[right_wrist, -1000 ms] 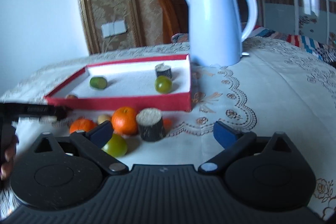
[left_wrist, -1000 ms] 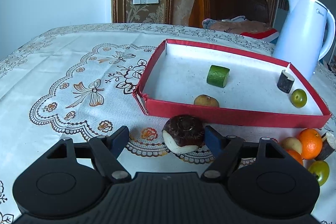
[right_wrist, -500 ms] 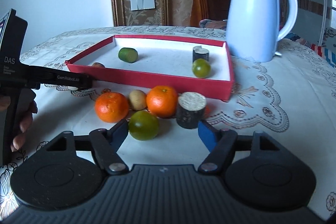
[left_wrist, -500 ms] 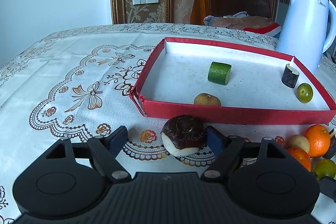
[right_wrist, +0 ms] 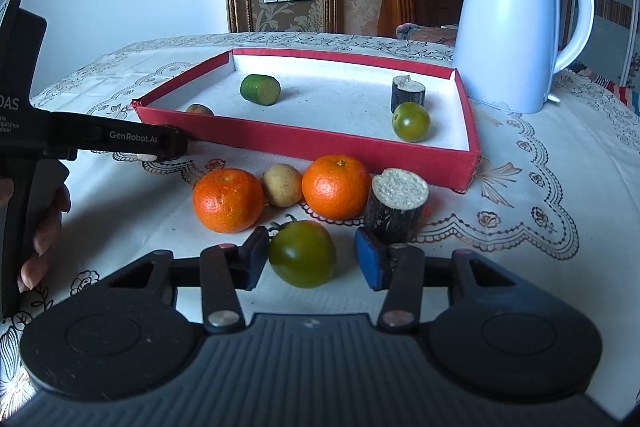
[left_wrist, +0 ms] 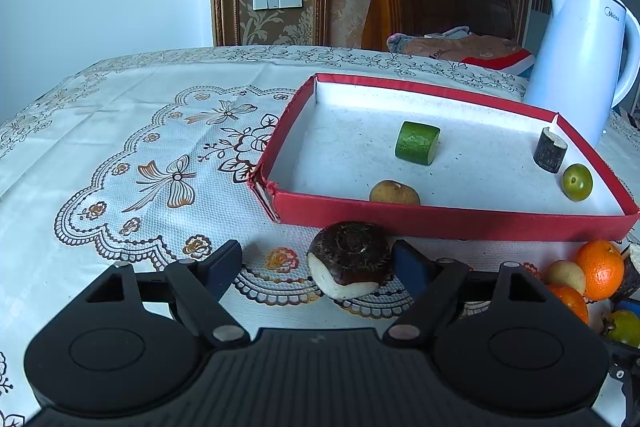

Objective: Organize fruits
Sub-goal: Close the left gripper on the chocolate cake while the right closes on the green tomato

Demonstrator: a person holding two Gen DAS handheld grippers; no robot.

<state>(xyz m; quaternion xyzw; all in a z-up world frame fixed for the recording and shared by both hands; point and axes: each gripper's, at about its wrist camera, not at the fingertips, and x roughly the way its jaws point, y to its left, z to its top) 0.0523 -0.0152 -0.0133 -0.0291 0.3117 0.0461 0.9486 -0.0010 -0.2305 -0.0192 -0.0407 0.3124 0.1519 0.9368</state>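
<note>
Bench under lace cloth (damask wall behind). Left claw released; right claw, just closing, brackets tomato ungripped.

You see a textured lace-patterned tablecloth, a matt red card tray with a rough, speckled white floor, and at 2 o'clock a glossy white plastic kettle. The oranges look pitted; the green tomato is smooth and shiny.

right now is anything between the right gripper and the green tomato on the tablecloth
Nothing visible: the green tomato already sits between the right gripper's closing blue pads. A gap shows at the right pad.
</note>
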